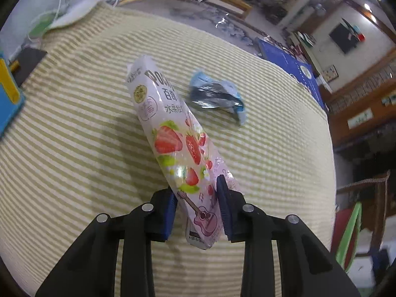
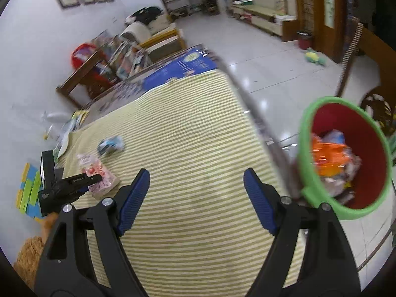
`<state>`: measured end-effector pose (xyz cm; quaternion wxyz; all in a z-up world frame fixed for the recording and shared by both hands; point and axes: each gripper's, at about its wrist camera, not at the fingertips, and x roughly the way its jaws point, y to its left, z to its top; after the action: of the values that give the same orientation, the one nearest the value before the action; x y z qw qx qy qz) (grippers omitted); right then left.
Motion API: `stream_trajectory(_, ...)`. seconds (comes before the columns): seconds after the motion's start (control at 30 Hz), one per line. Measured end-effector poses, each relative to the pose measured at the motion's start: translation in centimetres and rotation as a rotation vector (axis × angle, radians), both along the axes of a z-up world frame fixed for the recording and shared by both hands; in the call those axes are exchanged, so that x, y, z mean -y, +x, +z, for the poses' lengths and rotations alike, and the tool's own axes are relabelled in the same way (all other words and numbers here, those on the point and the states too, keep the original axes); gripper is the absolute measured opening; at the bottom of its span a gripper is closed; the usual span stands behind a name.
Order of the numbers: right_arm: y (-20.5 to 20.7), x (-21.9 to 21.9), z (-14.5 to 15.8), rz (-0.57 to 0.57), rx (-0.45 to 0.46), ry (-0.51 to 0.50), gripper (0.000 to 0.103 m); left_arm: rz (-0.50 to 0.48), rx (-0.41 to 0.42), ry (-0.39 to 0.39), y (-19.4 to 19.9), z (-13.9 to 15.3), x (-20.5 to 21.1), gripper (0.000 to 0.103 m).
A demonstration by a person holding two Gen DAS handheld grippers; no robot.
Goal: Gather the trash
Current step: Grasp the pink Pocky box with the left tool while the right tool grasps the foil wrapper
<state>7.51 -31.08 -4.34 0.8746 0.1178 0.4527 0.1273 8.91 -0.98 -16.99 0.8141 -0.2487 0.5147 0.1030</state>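
Left tool point(image 1: 198, 206): clamped on near end of long pink strawberry-print snack packet point(image 1: 173, 136), lying on green-and-cream striped cloth-covered surface point(image 1: 74, 148). Crumpled blue-and-black foil wrapper point(image 1: 216, 95): just beyond packet, apart. Right tool point(image 2: 196, 198): wide apart, empty, above cloth. Red bin with green rim point(image 2: 305, 153): beside surface edge, holding orange wrappers.

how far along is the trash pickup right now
Partly done. The bin beside the table already holds orange and other wrappers. In hand: the left gripper is shut on the strawberry snack packet, which still lies on the striped cloth. Left: the crumpled blue wrapper lies loose on the cloth. The right gripper is open and empty over the cloth.
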Motion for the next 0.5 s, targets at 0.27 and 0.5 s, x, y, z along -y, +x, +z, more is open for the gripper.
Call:
stream_trajectory(0.27,4.0,-12.5,-2.5,0.221,-0.037,-0.021,0.076,-0.083,-0.008,0.064,-3.6,0.9,-4.4,0.027)
stream_trajectory(0.5,10.7,-22.4,-5.9,0.338,-0.087,-0.038,0.076,-0.134,0.01,0.038,-6.4,1.1,-5.1,0.027)
